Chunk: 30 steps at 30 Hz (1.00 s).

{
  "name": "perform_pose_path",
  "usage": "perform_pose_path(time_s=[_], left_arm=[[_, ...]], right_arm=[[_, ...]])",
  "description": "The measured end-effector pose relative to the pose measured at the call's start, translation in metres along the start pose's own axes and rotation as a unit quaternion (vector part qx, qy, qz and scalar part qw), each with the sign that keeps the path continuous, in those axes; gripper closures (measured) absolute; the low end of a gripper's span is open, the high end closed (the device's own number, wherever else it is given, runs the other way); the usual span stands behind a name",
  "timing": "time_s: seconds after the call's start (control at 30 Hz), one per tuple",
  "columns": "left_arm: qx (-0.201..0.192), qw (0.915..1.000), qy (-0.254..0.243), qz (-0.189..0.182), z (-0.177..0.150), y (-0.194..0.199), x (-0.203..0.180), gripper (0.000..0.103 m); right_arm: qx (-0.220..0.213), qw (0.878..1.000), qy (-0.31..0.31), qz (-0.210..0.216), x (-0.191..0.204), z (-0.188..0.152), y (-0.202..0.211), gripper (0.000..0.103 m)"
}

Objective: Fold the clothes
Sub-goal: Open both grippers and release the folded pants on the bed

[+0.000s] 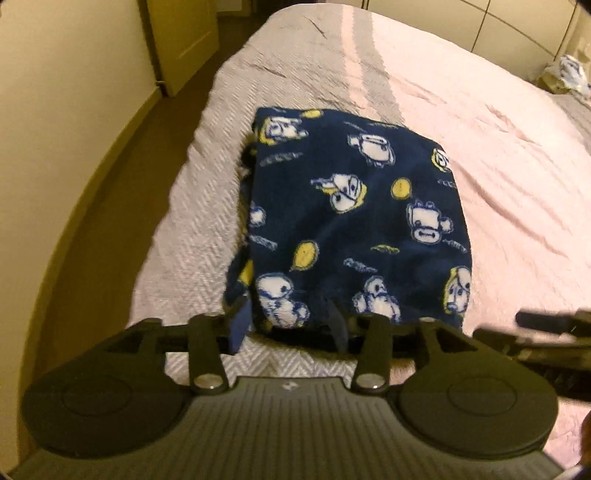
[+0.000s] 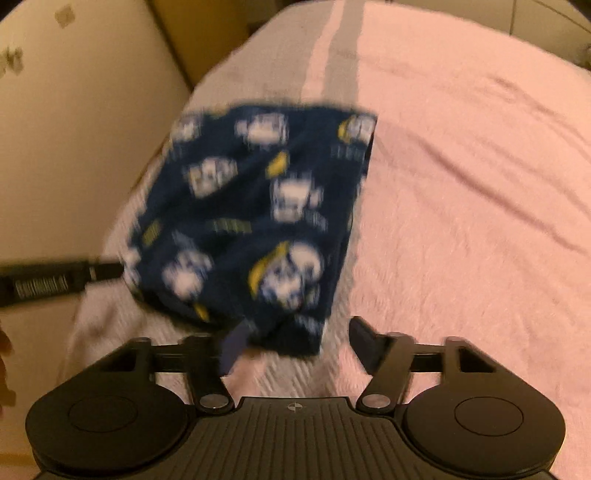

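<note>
Garment: navy fleece printed with white and yellow cartoon figures, folded into a compact, roughly rectangular stack. Centre of the frame in the left wrist view; centre-left in the right wrist view, where it is blurred.
Garment position: lying on the bed, across the line where the grey strip meets the pink part of the cover.
Bed: pink textured cover with a grey herringbone strip along its left side; fills the middle and right of both views.
Left gripper: lower centre of its own view; jaws partly apart, pads pressing on nothing. The near edge of the garment lies just beyond the fingertips; contact cannot be told.
Right gripper: lower centre of its own view; jaws set wide, nothing clamped. The garment's near corner shows in the gap between the fingers.
Cross views: right gripper enters at the right edge of the left wrist view; left gripper enters at the left edge of the right wrist view.
Wall: cream, upper left of frame.
Door: top left, past the bed.
Cloth: white and blue, far upper right; too small to identify.
</note>
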<state>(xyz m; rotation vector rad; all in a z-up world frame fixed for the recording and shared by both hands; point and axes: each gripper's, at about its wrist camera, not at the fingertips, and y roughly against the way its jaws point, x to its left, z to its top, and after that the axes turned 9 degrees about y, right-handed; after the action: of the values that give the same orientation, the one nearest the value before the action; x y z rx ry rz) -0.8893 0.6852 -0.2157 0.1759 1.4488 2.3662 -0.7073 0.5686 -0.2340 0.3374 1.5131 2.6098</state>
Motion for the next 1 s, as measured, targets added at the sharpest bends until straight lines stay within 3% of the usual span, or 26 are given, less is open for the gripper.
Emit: perform_pose_path(time_s=[0.17, 0.33, 0.57, 0.83, 1.0], left_arm=[[0.006, 0.9995, -0.014, 0.027, 0.001, 0.024, -0.014, 0.052], [0.014, 0.9994, 0.016, 0.026, 0.007, 0.039, -0.012, 0.049], [-0.003, 0.9986, 0.028, 0.044, 0.014, 0.056, -0.005, 0.044], [-0.026, 0.9968, -0.005, 0.075, 0.018, 0.065, -0.011, 0.043], [-0.028, 0.9968, -0.019, 0.073, 0.017, 0.068, -0.022, 0.043]], right_arm=[[0.001, 1.000, -0.004, -0.002, 0.011, 0.016, 0.020, 0.036], [0.009, 1.000, 0.001, -0.011, 0.020, 0.020, 0.032, 0.036], [0.002, 1.000, 0.005, -0.020, 0.028, 0.022, 0.044, 0.036], [0.026, 0.999, 0.022, -0.035, 0.032, 0.022, 0.042, 0.036], [0.036, 0.999, 0.015, -0.033, 0.028, 0.019, 0.044, 0.036]])
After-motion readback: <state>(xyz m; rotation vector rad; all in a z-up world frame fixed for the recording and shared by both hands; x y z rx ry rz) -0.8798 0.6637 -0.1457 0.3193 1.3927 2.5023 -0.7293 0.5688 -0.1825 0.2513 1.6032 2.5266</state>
